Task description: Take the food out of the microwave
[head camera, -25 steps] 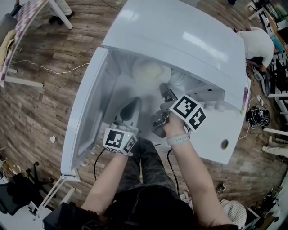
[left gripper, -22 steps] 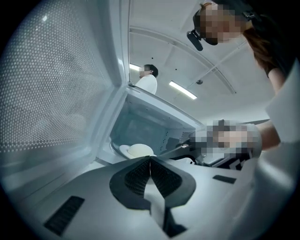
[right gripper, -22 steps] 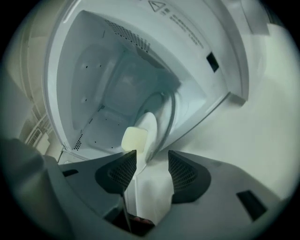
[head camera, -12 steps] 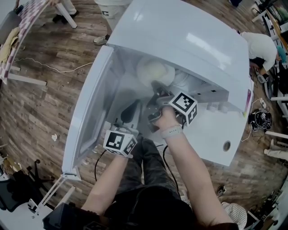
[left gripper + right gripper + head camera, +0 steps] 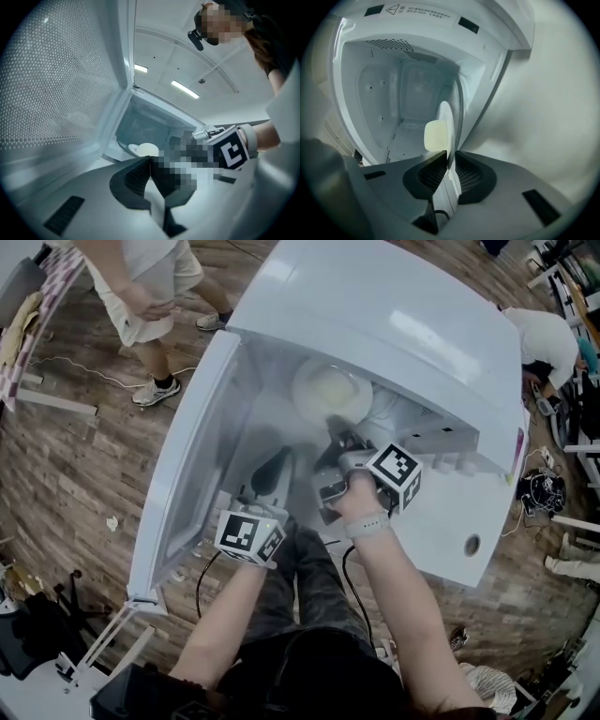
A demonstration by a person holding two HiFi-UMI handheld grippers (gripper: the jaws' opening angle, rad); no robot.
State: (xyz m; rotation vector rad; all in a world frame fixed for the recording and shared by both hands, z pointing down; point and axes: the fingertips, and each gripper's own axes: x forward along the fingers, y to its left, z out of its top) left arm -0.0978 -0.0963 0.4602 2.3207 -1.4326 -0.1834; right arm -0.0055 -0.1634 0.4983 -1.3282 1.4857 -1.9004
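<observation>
Right tool [image 5: 449, 161] just closing, pinching near rim of round white plate [image 5: 449, 117] with pale yellow food lump [image 5: 436, 136] inside white microwave [image 5: 370, 93], straight ahead. Left tool [image 5: 151, 161] pressed together, empty, outside the microwave.

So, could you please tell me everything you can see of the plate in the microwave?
The plate is white, round and glossy, looking like ceramic. It is inside the open microwave with a pale yellowish piece of food on it. The right tool, whose jaws have just been closing, grips its near rim.
</observation>
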